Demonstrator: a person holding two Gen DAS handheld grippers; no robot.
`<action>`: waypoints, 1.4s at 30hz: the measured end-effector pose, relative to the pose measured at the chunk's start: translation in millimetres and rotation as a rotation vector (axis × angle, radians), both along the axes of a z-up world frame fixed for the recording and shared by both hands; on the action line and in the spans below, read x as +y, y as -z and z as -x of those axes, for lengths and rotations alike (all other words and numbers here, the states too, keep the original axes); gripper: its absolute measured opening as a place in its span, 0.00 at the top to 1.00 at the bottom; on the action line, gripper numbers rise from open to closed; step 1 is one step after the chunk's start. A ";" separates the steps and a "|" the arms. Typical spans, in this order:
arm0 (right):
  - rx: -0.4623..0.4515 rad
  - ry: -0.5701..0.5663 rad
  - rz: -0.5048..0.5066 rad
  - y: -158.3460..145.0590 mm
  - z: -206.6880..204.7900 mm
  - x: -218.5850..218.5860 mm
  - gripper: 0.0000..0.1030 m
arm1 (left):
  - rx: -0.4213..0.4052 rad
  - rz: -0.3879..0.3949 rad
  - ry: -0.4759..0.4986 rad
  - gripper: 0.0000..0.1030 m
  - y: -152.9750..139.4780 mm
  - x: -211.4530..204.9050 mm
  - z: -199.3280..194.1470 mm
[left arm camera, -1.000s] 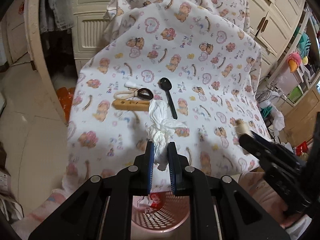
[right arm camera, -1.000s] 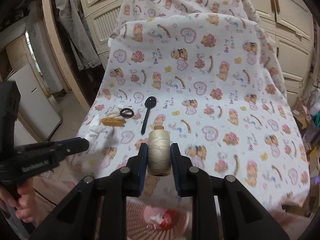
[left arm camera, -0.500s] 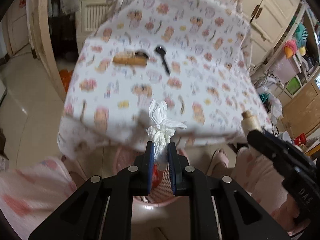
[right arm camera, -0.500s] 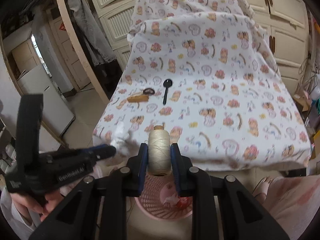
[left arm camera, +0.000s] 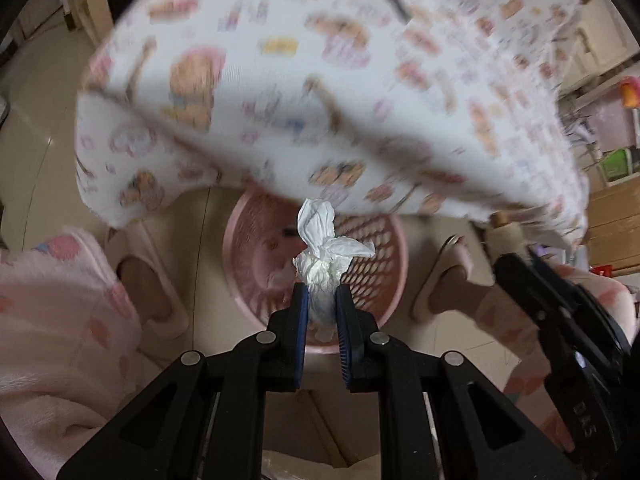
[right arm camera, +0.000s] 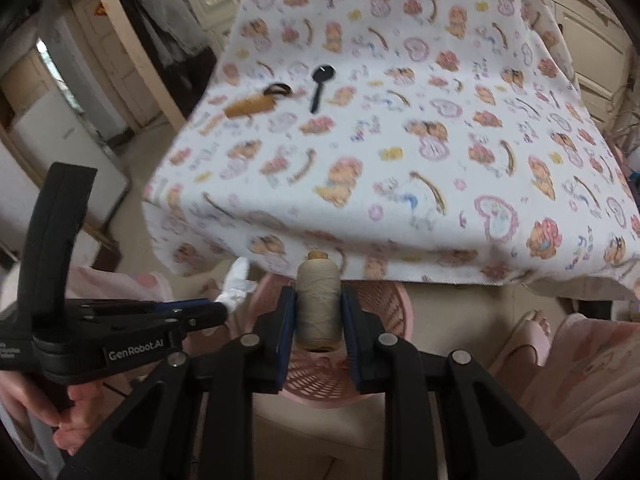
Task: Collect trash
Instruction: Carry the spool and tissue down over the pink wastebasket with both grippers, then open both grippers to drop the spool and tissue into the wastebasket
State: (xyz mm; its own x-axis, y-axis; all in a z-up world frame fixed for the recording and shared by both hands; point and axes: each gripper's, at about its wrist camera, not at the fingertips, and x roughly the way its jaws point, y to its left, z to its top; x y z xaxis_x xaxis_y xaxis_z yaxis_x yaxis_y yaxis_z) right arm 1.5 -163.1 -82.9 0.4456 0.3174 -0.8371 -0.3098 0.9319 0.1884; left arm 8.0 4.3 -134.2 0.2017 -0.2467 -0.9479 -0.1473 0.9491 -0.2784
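My left gripper (left arm camera: 321,300) is shut on a crumpled white tissue (left arm camera: 326,246) and holds it above the pink plastic basket (left arm camera: 384,240) on the floor, in front of the table edge. My right gripper (right arm camera: 318,308) is shut on a beige spool of thread (right arm camera: 319,304), upright, also above the pink basket (right arm camera: 384,300). The left gripper (right arm camera: 224,312) with the tissue (right arm camera: 239,286) shows at the left of the right wrist view. The right gripper with the spool (left arm camera: 506,228) shows at the right of the left wrist view.
The table carries a cartoon-print cloth (right arm camera: 400,140). On it lie a black spoon (right arm camera: 320,84), a wooden piece (right arm camera: 250,106) and a dark ring (right arm camera: 278,89). Feet in pink slippers (left arm camera: 150,280) flank the basket. Cupboards stand behind.
Both grippers have drawn back off the table and dropped lower, still holding the tissue and the spool. They now hang over the pink basket below the table edge.
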 end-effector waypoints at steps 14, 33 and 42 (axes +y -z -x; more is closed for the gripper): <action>0.263 0.107 0.041 95.0 -26.2 -15.5 0.79 | 0.268 -0.012 0.011 0.87 103.9 -15.0 -15.1; 0.487 0.167 0.064 195.1 -41.5 -23.6 0.79 | 0.339 -0.110 0.044 0.86 150.6 -16.3 -9.6; 0.479 0.177 0.046 193.5 -41.9 -29.1 0.79 | 0.321 -0.153 0.029 0.64 140.7 -14.9 -8.5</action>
